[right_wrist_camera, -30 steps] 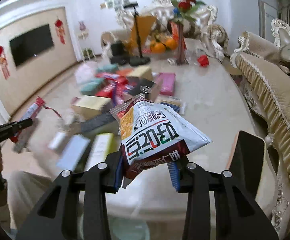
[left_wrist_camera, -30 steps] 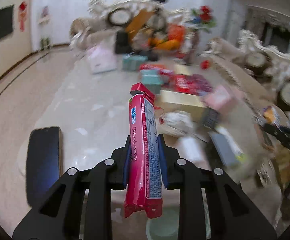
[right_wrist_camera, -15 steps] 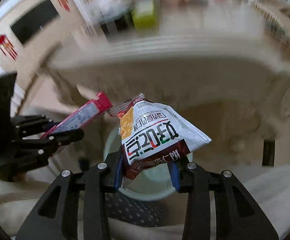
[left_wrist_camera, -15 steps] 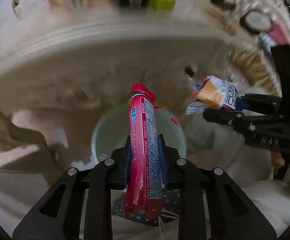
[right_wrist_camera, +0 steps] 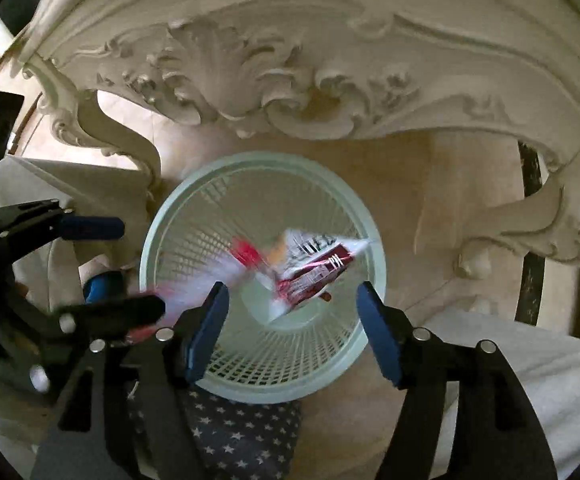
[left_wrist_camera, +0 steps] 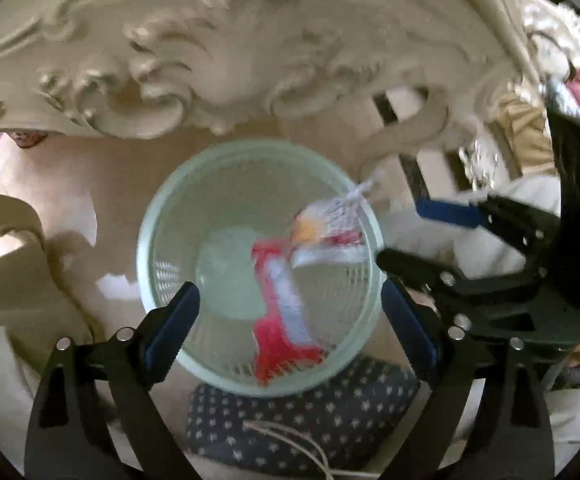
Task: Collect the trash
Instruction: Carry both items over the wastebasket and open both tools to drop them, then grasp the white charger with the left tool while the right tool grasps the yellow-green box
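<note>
Opening over the pale green mesh bin [left_wrist_camera: 152, 240]: both grippers are releasing trash.

Nearest, the left gripper [left_wrist_camera: 290, 322] is spreading its jaws wide, nothing between the pads; the right gripper [right_wrist_camera: 291, 320] is likewise opening, pads clear. Below them, blurred, the red wrapper [left_wrist_camera: 278, 312] and the white snack bag [right_wrist_camera: 313, 266] are dropping inside the bin. Beyond, a carved cream table apron [right_wrist_camera: 290, 80] is overhanging the floor.
</note>
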